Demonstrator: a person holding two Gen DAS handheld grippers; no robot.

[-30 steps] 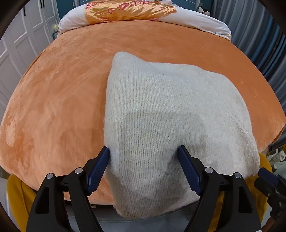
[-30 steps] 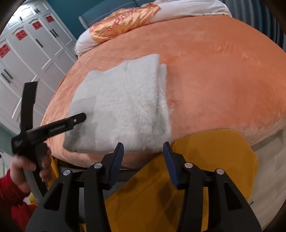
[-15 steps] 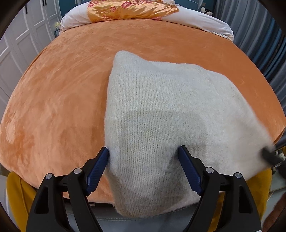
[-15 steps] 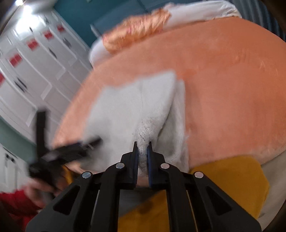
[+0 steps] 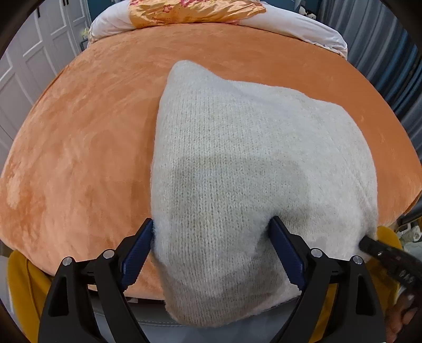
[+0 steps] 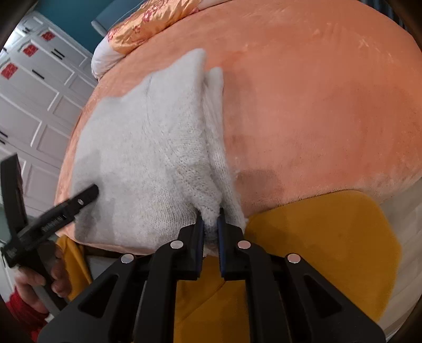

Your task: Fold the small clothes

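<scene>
We are looking down along two hand-held grippers at a pale grey, fuzzy knitted garment point(image 5: 253, 168) lying at the near edge of a bed covered by a plush orange blanket point(image 5: 87, 147). We judge the folding partly done: the knit is already doubled into a compact, roughly square bundle, with layered edges showing along its right side, and at least one more fold or a final tidy seems left. Our left gripper point(image 5: 211, 253) hovers over the near left corner, its blue-padded jaws spread wide and, having just been opening further, straddling the cloth without pressing it. Our right gripper point(image 6: 210, 227) has its jaws nearly together, pinching the near right corner of the garment, where the layers bunch up between the pads. The corner droops slightly over the bed's edge, above a mustard-yellow fabric point(image 6: 316, 250) below. At the far end of the bed we see a white pillow point(image 5: 303, 29) and a shiny orange flowered cushion point(image 5: 195, 10); white panelled wardrobe doors point(image 6: 39, 87) stand to the left. Nothing lies on the blanket near the garment to block a fold.
</scene>
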